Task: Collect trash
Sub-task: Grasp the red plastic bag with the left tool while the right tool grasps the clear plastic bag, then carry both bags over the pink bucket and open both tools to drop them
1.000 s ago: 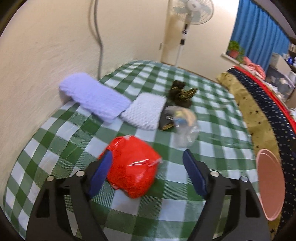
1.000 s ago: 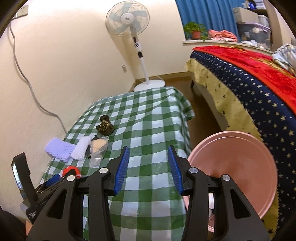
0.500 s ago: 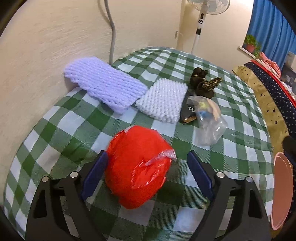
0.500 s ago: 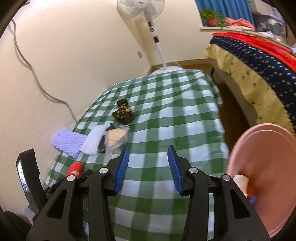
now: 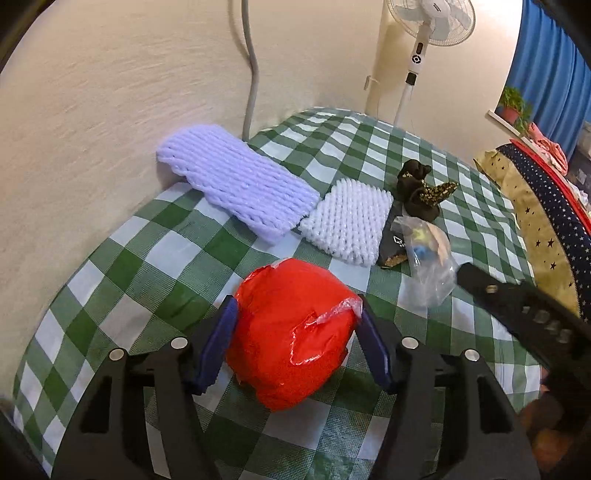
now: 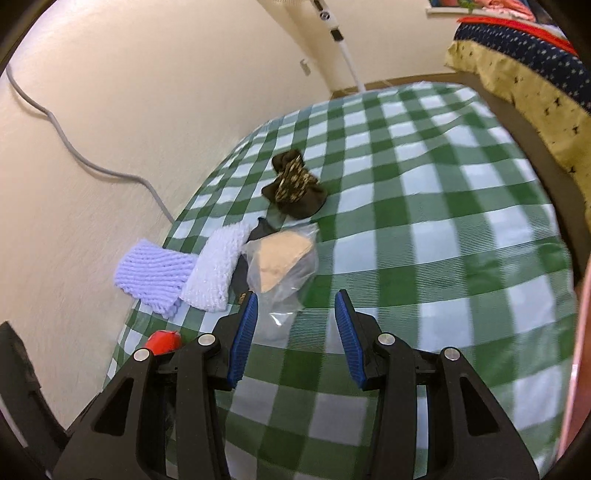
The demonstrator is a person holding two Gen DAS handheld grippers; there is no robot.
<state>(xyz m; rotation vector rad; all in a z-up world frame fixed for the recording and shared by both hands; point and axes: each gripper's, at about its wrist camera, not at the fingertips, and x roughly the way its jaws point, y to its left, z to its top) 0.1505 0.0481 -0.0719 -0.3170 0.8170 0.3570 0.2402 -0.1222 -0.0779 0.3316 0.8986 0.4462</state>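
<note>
A crumpled red plastic bag (image 5: 291,328) lies on the green checked tablecloth (image 5: 122,266). My left gripper (image 5: 295,343) has its blue pads on either side of the bag, touching or nearly touching it. A clear plastic bag (image 5: 428,254) holding a tan item lies further right; it also shows in the right wrist view (image 6: 282,266). My right gripper (image 6: 293,332) is open and empty, just in front of that clear bag. A black and gold wrapper (image 6: 293,188) lies beyond. The red bag shows small in the right wrist view (image 6: 162,340).
A lilac foam net (image 5: 236,184) and a white foam net (image 5: 349,221) lie by the wall. A grey cable (image 5: 251,66) hangs down the wall. A standing fan (image 5: 424,33) is behind the table. A bed (image 6: 524,55) stands right. A pink bin rim (image 6: 576,369) shows at the right edge.
My left gripper has moved forward around the red bag and its jaws have narrowed onto it. My right gripper has swung left and down towards the clear bag, away from the pink bin.
</note>
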